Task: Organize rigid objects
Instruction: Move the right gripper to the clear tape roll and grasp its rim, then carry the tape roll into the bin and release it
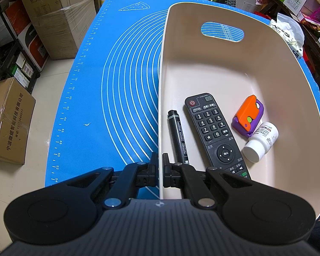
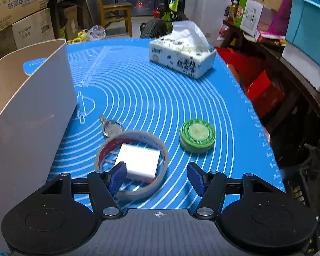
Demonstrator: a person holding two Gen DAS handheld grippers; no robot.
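Fingers of the left gripper (image 1: 160, 170) are pinched nearly closed on the thin near wall of the beige plastic bin (image 1: 266, 68), one finger outside it and one inside. Inside the bin, toward its near end, lie a black marker pen (image 1: 178, 135), a black TV remote control (image 1: 214, 132), an orange-and-purple plastic toy (image 1: 247, 116) and a small white pill bottle (image 1: 260, 141) on its side; the toy and the bottle look to be touching. The bin stands on a blue silicone baking mat (image 1: 117, 81) printed with white arcs.

The right gripper (image 2: 156, 176) is spread wide, holding nothing, low over the mat's near edge. A white charger plug (image 2: 138, 162) lies inside a roll of clear tape (image 2: 131, 164), partly between the fingers. A metal keyring (image 2: 110, 127) sits just beyond the roll, and a round green tin (image 2: 197, 135) lies apart from it toward the right edge. A white tissue pack (image 2: 182, 57) rests near the far right corner.
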